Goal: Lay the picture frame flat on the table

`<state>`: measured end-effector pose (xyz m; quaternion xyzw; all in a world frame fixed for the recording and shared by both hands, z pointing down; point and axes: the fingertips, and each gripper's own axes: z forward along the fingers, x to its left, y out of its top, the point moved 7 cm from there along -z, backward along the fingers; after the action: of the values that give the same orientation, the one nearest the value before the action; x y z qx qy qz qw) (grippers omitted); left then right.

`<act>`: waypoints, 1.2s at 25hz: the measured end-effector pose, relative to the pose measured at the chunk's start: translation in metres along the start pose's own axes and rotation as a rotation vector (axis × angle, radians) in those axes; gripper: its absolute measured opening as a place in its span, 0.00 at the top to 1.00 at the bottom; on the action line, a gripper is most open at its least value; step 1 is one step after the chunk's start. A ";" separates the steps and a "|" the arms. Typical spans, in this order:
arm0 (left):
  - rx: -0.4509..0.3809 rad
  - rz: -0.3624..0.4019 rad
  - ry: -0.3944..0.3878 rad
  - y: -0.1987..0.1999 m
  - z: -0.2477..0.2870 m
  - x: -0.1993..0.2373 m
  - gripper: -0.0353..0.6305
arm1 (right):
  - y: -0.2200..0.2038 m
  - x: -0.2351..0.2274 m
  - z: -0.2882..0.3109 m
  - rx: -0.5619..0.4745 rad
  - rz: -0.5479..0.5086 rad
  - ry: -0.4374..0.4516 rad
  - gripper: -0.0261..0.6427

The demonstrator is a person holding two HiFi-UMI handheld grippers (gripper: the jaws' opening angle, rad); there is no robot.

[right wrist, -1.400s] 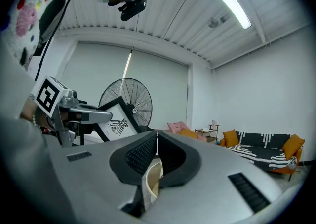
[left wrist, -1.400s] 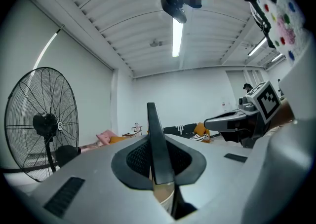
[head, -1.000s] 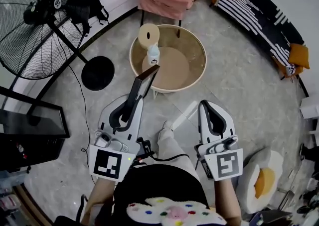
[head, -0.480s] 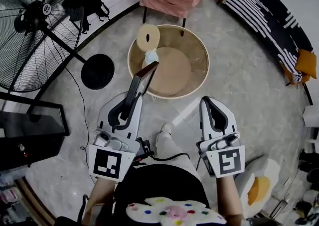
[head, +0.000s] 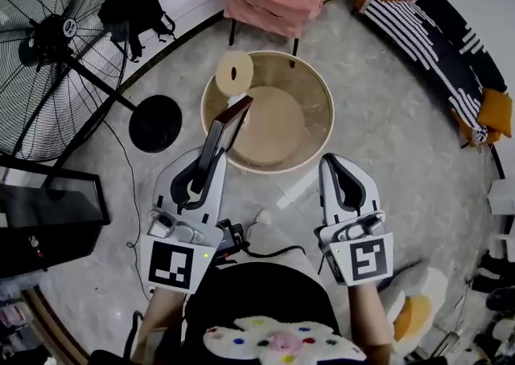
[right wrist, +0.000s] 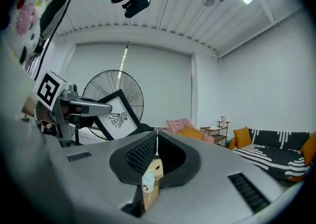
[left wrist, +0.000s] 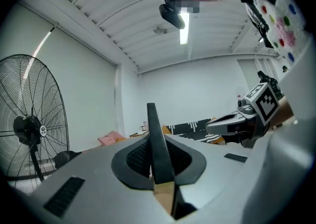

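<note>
The left tool (head: 211, 161) clamps the black rectangular picture frame (head: 228, 124) upright just ahead of its tips, near the round wooden desk's (head: 322, 94) rim, the right tool (head: 338, 166) closed and empty alongside, the laying-flat apparently not yet begun.

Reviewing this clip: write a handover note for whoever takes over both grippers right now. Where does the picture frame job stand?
Left claw: shut on the picture frame, which is held on edge and tilted, not flat.
Right claw: shut, empty.
Round table: straight ahead; a tan roll sits on its far left part.
Done: the frame is in hand, in front of the table's near left rim in the head view.
Left: bring it over bare tabletop, lay it flat, let go.
</note>
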<state>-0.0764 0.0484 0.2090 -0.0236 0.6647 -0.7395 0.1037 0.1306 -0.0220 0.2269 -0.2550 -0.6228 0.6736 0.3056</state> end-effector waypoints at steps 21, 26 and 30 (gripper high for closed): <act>-0.032 0.009 -0.034 0.016 0.010 -0.002 0.88 | 0.012 -0.002 -0.002 -0.045 0.028 -0.029 0.91; -0.028 0.013 -0.065 0.017 0.016 0.006 0.88 | 0.014 0.001 0.007 -0.046 0.031 -0.040 0.91; -0.026 0.011 -0.086 0.018 0.019 0.016 0.88 | 0.017 0.004 0.017 -0.044 0.020 -0.049 0.91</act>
<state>-0.0864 0.0248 0.1913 -0.0531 0.6692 -0.7287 0.1358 0.1142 -0.0313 0.2113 -0.2514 -0.6421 0.6688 0.2779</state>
